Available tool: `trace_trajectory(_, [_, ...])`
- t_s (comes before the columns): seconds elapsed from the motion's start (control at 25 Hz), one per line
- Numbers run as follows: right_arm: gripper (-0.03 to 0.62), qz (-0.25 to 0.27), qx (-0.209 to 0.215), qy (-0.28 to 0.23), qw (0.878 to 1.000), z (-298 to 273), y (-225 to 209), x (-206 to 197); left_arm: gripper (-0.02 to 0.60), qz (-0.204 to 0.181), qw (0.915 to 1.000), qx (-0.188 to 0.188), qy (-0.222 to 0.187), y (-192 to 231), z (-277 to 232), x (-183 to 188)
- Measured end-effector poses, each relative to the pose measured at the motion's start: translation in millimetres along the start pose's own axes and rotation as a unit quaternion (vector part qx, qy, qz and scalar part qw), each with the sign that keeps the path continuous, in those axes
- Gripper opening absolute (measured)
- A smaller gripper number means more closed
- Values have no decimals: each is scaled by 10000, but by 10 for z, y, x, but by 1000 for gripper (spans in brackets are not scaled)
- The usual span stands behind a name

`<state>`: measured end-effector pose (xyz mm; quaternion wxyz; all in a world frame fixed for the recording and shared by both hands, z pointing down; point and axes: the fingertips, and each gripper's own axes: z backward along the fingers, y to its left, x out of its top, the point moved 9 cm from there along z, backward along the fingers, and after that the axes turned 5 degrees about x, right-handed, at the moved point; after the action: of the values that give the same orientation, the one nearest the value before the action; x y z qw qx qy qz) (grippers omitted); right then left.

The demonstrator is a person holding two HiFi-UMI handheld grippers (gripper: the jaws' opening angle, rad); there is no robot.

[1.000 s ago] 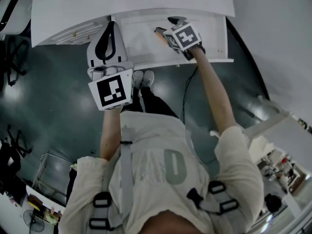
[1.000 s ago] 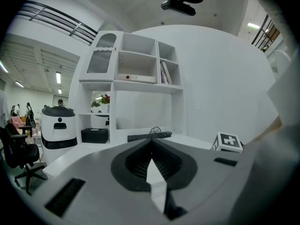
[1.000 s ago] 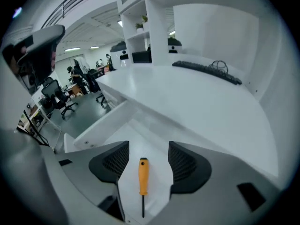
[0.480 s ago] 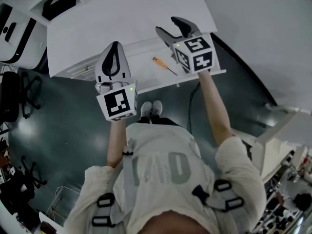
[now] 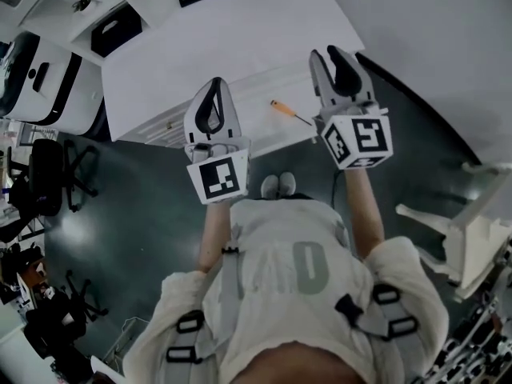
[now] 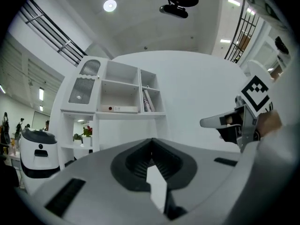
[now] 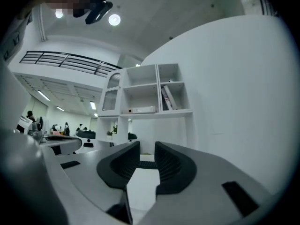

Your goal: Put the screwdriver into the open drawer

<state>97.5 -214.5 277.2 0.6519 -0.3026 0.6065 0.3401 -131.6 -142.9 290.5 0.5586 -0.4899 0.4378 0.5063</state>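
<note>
The screwdriver [image 5: 290,112] lies in the open drawer [image 5: 248,112], which juts from under the desk [image 5: 224,46] toward me. My shoes [image 5: 280,186] stand on the floor [image 5: 120,214] before it, with an office chair [image 5: 48,170] off to my left.

You are pointing your right gripper [image 7: 146,150] at a white shelf unit [image 7: 147,95]. Its jaws are closing, with a gap between them and nothing in it. Books [image 7: 168,97] are leaning in a right-hand compartment, and a flat box [image 7: 140,109] is lying in the wider compartment beside them. A curved white wall [image 7: 234,78] is filling the right side. A ceiling light [image 7: 114,19] is shining above, and a dark railing [image 7: 65,60] is running along the upper left.
</note>
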Motion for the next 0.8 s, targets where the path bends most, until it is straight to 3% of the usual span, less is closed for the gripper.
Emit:
trace_trajectory(0.08, [62,52,-318,-152,9994,157,40,-14,6,-25,10000,-80,-44,-23,32,-2])
trace_trajectory(0.2, [26,99,-625,-236,9977,376,105,-74,6,-2,9999,-103,-36,-50,70,-6])
trace_trajectory(0.56, [6,-183,-892,341,9953,782,144,-455,6,3,10000,63,-55,-13,111,-14])
trace_trajectory(0.8, [6,-249,-975,399,9941,789,94,-475,6,-69,10000,-10,-39,-86,77,-4])
